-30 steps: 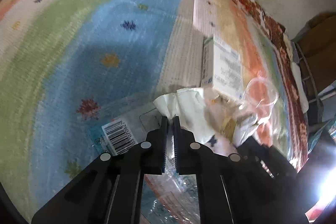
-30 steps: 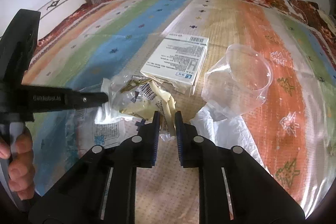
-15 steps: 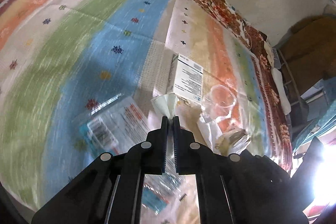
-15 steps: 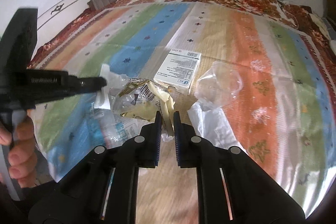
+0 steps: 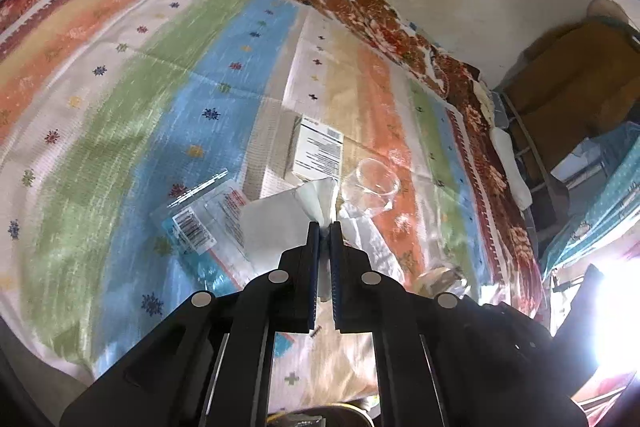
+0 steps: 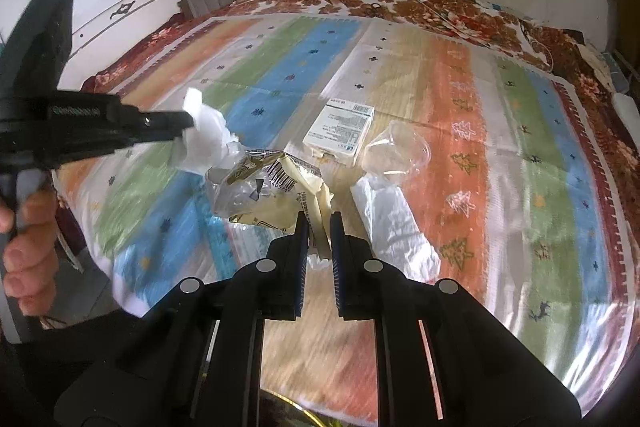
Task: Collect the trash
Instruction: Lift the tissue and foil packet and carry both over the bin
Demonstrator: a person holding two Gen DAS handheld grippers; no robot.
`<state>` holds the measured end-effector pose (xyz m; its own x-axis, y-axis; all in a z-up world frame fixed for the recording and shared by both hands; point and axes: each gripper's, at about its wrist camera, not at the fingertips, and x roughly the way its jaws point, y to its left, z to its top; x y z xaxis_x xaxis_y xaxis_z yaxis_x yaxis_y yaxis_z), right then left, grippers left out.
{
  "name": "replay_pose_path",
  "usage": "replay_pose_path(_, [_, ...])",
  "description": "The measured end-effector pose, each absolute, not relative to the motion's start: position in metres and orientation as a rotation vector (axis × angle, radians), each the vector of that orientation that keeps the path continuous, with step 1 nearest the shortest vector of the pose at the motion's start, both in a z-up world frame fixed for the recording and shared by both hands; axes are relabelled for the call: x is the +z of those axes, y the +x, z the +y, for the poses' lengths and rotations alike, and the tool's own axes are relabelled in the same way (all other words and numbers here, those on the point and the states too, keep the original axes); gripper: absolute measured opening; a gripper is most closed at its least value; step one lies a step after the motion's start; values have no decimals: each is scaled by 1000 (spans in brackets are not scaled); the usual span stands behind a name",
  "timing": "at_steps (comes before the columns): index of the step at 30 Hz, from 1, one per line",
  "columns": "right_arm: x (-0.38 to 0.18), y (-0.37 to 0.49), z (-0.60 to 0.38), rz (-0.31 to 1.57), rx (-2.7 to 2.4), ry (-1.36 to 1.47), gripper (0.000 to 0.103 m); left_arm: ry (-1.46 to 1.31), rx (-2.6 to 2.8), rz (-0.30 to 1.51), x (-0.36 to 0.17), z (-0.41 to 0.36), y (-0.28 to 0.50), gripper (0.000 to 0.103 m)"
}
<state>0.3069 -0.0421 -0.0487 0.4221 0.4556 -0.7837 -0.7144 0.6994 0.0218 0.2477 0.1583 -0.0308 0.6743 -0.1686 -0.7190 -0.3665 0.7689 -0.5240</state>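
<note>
Left gripper point(image 5: 325, 223): jaws nearly closed, pinching a white tissue point(image 5: 316, 197), lifted above the bed. Right gripper point(image 6: 319, 215): jaws narrowly parted, clamping a crumpled yellow wrapper point(image 6: 276, 191), also lifted. Beyond, on the striped bedspread point(image 6: 460, 75): white plastic bag point(image 6: 394, 217), clear plastic cup point(image 6: 398, 151), white carton point(image 6: 340, 131).

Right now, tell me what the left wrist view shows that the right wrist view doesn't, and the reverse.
Left wrist only: a clear barcoded packet lying flat on the striped mat.

Right wrist only: a hand holding the left gripper, and the full crumpled wrapper pinched by the right gripper.

Both: white tissue in the left gripper, white box, clear cup, white plastic bag.
</note>
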Motion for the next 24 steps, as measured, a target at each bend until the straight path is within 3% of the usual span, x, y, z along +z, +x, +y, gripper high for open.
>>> replay_pose_path(24, [4,219,-118,842,739,-221,10,-544,-36,733,41,89,172,4])
